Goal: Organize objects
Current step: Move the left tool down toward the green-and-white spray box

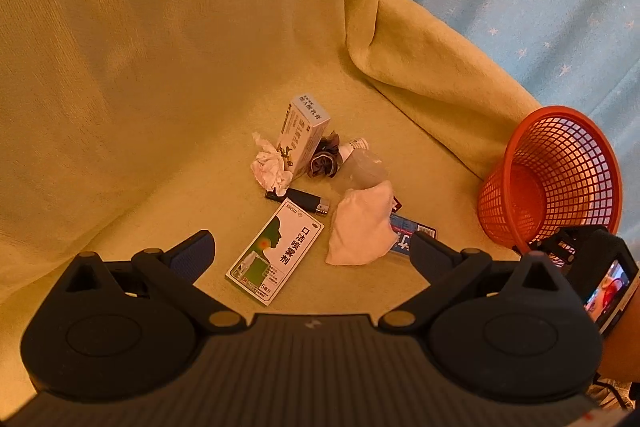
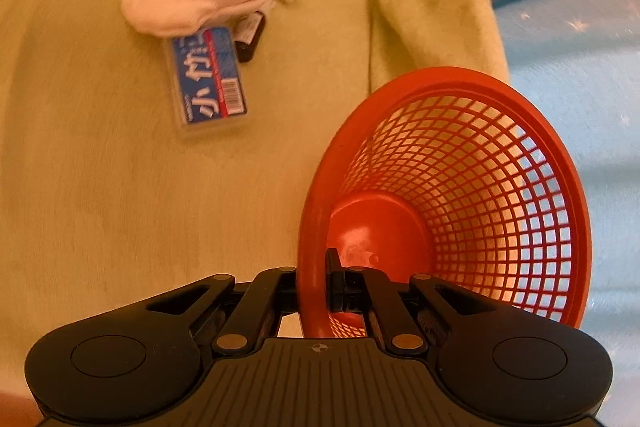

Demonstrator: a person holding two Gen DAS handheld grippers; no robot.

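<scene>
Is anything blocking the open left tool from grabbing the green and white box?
Nothing visible does. The left tool hangs open just above the green and white box, which lies flat on the yellow cloth with bare cloth around it. The white sock lies beside it, apart.

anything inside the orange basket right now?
Nothing visible inside the orange basket: its solid base and mesh wall show bare. The right gripper, shut on the rim, hides a small patch of the near wall.
</scene>
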